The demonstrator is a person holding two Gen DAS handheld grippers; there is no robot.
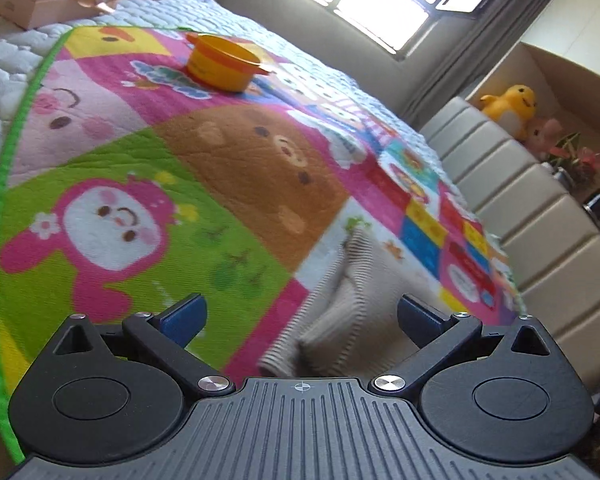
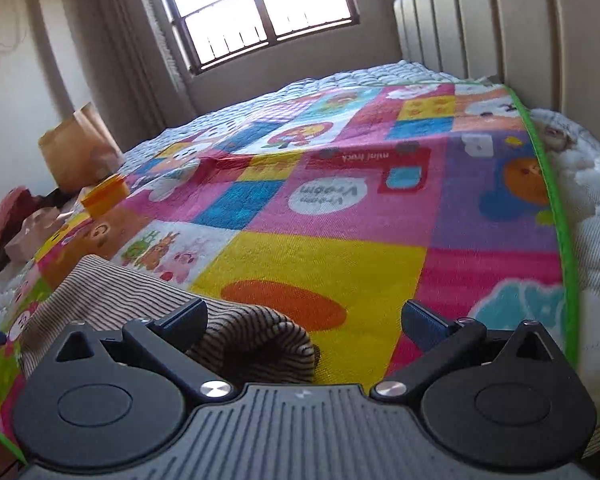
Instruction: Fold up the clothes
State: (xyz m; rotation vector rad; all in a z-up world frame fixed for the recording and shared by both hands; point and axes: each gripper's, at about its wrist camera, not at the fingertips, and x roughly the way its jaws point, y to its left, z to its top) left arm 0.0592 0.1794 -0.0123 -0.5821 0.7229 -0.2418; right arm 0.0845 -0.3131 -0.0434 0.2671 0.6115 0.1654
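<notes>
I have both tools low over the bed, each with its fingers spread apart and nothing between them. The left hand-held gripper (image 1: 302, 316) faces the striped garment (image 1: 340, 304), which lies bunched on the colourful play mat (image 1: 140, 160) near the mat's near edge; the right hand-held gripper (image 2: 304, 316) sees its rolled hem just ahead. I judge folding has barely begun: this is the reach for a grasp. Next I need each tool to close on an edge of the cloth, then lift and spread it flat.
</notes>
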